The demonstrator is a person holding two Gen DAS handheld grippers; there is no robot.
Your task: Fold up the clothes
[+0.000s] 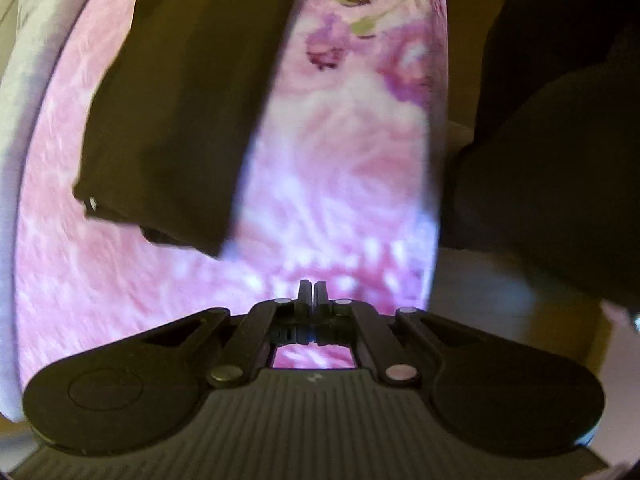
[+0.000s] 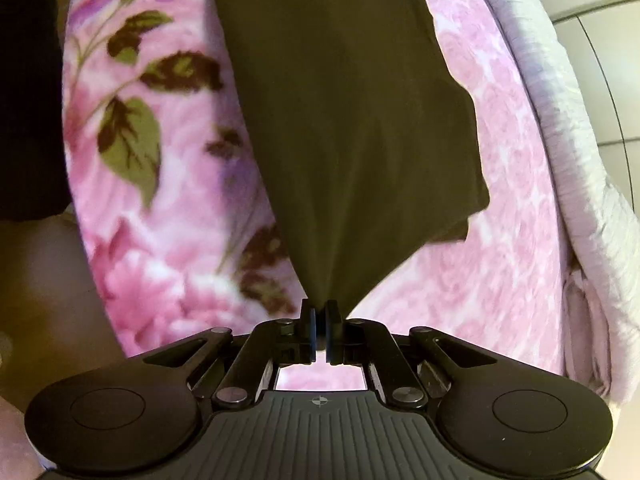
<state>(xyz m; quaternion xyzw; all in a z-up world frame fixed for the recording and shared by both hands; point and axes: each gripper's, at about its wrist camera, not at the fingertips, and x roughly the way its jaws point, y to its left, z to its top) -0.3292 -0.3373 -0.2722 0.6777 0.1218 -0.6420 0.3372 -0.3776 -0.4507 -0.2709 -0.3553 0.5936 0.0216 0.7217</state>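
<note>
Dark garment [image 2: 352,120] is clamped by right hand-held gripper [image 2: 320,322] over pink floral blanket [image 2: 500,240]; left hand-held gripper [image 1: 312,292] is closed, empty.

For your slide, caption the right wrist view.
Right gripper pinches a dark garment above a pink floral blanket.

Dim warm indoor light; motion blur throughout; strong fisheye edge bending.
</note>
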